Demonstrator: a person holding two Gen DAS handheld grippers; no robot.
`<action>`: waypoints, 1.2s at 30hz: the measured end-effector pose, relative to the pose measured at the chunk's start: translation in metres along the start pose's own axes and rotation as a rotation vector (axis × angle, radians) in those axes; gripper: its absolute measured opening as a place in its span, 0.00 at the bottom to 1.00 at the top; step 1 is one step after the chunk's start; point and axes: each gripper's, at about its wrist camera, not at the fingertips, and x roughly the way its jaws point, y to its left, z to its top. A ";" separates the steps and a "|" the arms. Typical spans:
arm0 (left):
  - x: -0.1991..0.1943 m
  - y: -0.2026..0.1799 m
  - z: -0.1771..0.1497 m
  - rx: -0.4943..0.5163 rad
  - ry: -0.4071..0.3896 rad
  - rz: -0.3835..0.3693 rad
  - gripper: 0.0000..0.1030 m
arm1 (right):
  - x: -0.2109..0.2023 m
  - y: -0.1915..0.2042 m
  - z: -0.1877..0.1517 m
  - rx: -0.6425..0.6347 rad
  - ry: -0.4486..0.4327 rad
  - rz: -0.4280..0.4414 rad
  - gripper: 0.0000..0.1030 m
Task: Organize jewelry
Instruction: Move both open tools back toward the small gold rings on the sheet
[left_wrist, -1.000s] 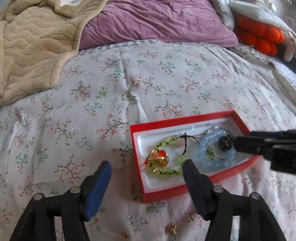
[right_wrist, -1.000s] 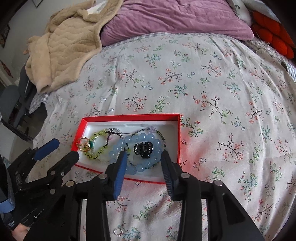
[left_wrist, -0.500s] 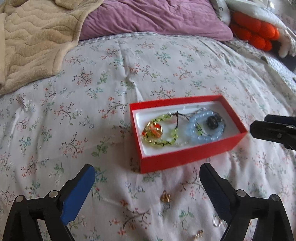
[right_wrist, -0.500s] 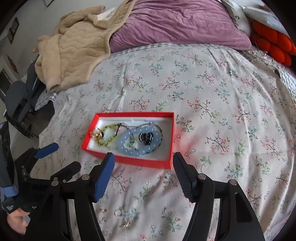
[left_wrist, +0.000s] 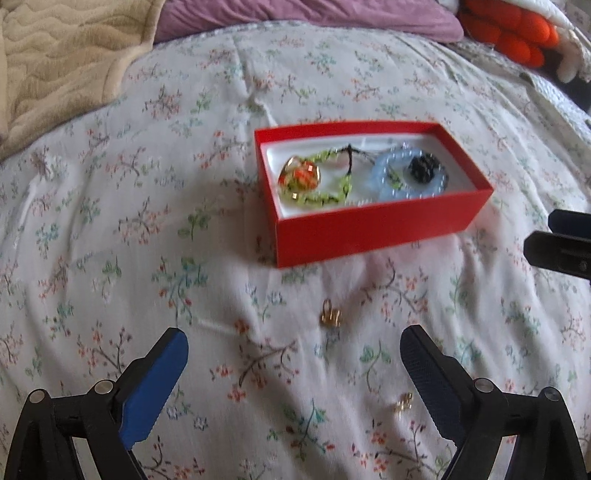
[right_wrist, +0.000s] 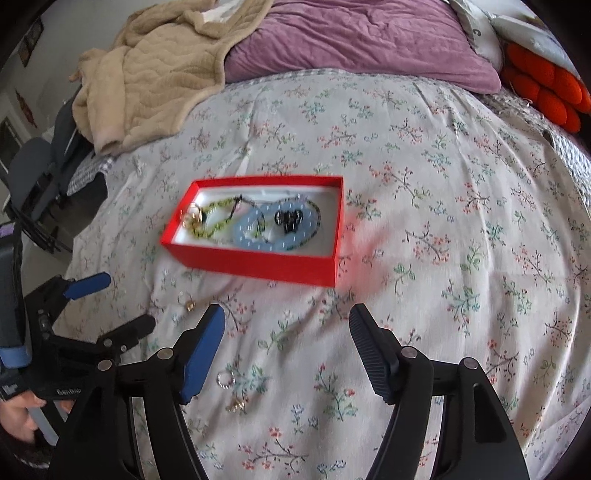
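While both tongs hang empty above the floral bedspread (left_wrist: 110, 229), the left wrist view shows the left tongs (left_wrist: 295, 373) spread wide along the bottom edge, blue pad at lower left, dark pad at lower right. Just above the gap between them lies a small gold ring (left_wrist: 330, 317), and a second gold piece (left_wrist: 403, 402) sits right beside the dark pad. Farther up, at centre right, stands the red box (left_wrist: 369, 229), its long axis running left to right with a slight tilt; inside lie a green bead bracelet (left_wrist: 325, 195), an orange pendant (left_wrist: 300, 176), a pale blue bead bracelet (left_wrist: 391, 181) and a black hair claw (left_wrist: 423, 170). The right tongs' tip (left_wrist: 557, 251) pokes in at the right edge.

From the right wrist view, the right tongs (right_wrist: 286, 354) are likewise spread open at bottom centre, holding nothing. A silver ring (right_wrist: 225, 379) and a gold piece (right_wrist: 236, 406) lie low, by the blue pad, and another gold ring (right_wrist: 187, 301) rests at left, near the left tongs (right_wrist: 110, 302). Up past them, upper centre, sits the red box (right_wrist: 255, 262).

I judge the loose pieces come next: the gold ring lies straight ahead of the left tongs, which look nearer to it.
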 end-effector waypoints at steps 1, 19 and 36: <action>0.001 0.001 -0.002 -0.005 0.008 -0.001 0.93 | 0.001 0.000 -0.003 -0.004 0.004 -0.003 0.71; 0.010 0.001 -0.037 0.015 0.022 0.003 0.93 | 0.020 0.004 -0.052 -0.088 0.097 -0.042 0.71; 0.022 0.004 -0.051 0.013 -0.060 -0.028 0.93 | 0.050 0.033 -0.083 -0.209 0.071 -0.016 0.71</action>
